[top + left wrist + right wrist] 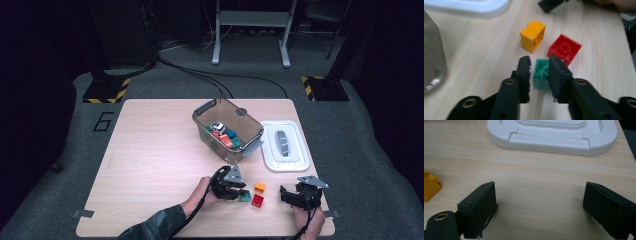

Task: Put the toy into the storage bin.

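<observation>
A green brick [541,79] lies on the wooden table [150,155], and the pads of my left gripper [539,75] press on its two sides. In the high view that left gripper [242,194] sits near the table's front edge with the green brick [245,197] at its tips. An orange brick [533,35] [260,187] and a red brick [564,48] [257,201] lie loose just beyond it. My right gripper [284,194] [540,202] rests to the right of the bricks, jaws wide apart over bare wood, holding nothing.
A clear plastic bin [252,125] with several toys inside stands behind the bricks. Its white lid [285,145] [554,135] lies flat to the right of it. The orange brick's corner [430,187] shows left of the right gripper's jaws.
</observation>
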Demonstrator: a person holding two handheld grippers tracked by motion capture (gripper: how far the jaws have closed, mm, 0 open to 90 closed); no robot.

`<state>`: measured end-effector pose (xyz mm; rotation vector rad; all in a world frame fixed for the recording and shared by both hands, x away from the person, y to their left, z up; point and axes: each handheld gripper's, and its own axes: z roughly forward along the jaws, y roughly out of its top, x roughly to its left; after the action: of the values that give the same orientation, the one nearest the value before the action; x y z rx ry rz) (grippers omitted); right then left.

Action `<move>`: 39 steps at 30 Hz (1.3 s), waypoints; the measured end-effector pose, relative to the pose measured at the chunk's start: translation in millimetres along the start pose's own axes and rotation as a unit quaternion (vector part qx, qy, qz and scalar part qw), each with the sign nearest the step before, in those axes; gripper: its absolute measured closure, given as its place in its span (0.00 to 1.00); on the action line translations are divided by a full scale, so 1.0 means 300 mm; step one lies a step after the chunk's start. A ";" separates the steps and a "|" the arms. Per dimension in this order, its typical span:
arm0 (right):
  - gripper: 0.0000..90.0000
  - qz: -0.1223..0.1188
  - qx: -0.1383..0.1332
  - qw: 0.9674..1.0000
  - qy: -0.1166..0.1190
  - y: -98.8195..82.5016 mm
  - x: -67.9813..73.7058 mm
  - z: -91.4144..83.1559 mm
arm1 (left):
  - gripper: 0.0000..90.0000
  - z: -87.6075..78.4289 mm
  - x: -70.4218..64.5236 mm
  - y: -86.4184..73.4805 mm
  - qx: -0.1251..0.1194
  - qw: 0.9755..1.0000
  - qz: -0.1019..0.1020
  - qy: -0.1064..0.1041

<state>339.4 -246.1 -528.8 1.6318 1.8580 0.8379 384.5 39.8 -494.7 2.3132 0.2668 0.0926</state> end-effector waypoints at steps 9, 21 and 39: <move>0.12 -0.001 0.001 1.000 0.000 0.000 -0.001 -0.001 | 0.62 -0.010 0.004 -0.027 -0.022 0.999 -0.030 0.001; 0.12 0.000 -0.001 1.000 0.000 0.000 0.000 0.000 | 0.36 -0.003 -0.045 -0.031 -0.005 0.999 -0.022 -0.031; 0.12 0.000 -0.001 1.000 -0.001 0.000 0.000 0.000 | 0.65 0.028 -0.081 -0.071 0.022 0.999 -0.027 0.015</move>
<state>339.3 -246.1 -528.9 1.6313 1.8555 0.8383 358.5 42.6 -515.7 2.3483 0.3505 0.0946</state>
